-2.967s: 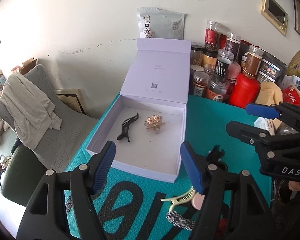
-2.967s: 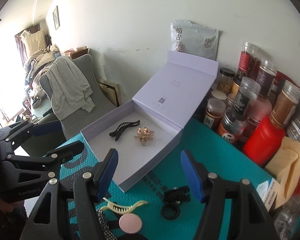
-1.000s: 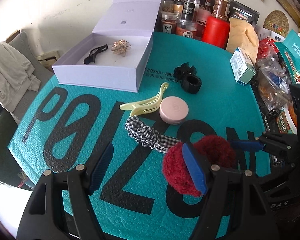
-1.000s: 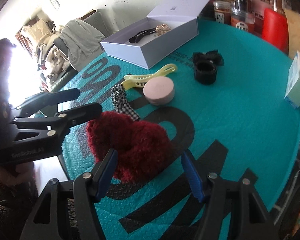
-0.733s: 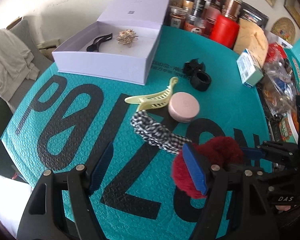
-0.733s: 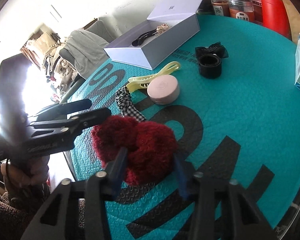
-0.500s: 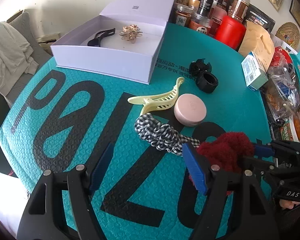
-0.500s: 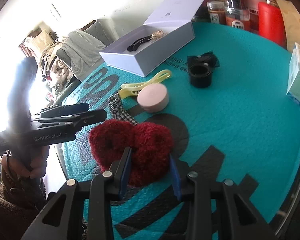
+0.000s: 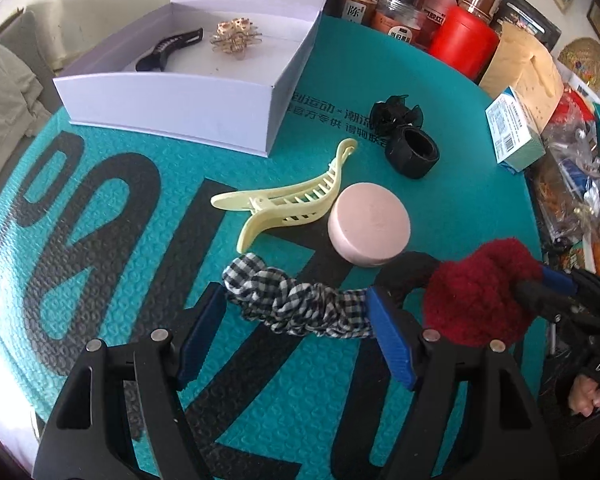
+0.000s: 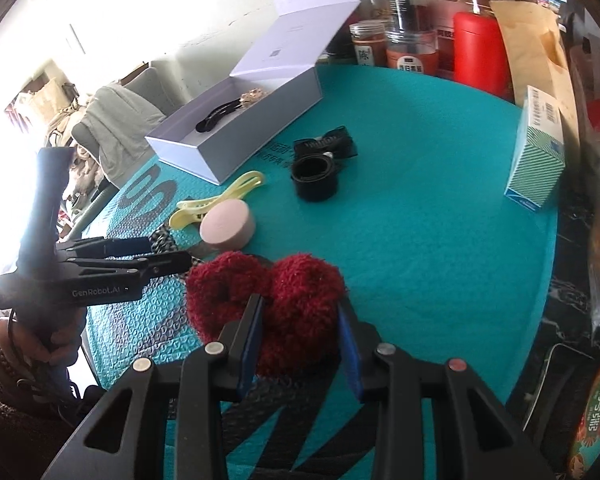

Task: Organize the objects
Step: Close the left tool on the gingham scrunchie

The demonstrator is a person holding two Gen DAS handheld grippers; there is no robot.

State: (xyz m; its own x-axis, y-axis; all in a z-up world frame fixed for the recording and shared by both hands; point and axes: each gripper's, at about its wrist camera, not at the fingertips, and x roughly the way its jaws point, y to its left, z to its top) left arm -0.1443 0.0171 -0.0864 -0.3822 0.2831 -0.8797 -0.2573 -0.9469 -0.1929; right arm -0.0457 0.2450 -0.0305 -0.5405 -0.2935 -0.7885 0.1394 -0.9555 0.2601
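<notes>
My right gripper [image 10: 300,336] is shut on a fuzzy dark red scrunchie [image 10: 296,292], its blue pads squeezing one lobe just above the teal mat [image 10: 420,220]. The same scrunchie [image 9: 480,292] shows at the right of the left wrist view, with the right gripper [image 9: 540,284] behind it. My left gripper [image 9: 296,320] is open and low over a black-and-white checked scrunchie [image 9: 296,308] that lies between its fingers. Beyond lie a yellow claw clip [image 9: 288,204], a pink round case [image 9: 368,228], a black band [image 9: 412,156] and a black bow [image 9: 396,112]. The open white box [image 9: 172,92] holds a black clip [image 9: 168,48] and a gold flower clip [image 9: 234,36].
Jars, a red canister [image 9: 466,44] and a brown paper bag [image 9: 520,68] line the back of the table. A green-and-white carton [image 9: 514,132] and loose packets crowd the right edge. A chair draped in grey cloth [image 10: 116,120] stands off the left side.
The right gripper's jaws closed onto the red scrunchie and drew it a little aside. The left gripper came down and forward until the checked scrunchie lay between its fingers.
</notes>
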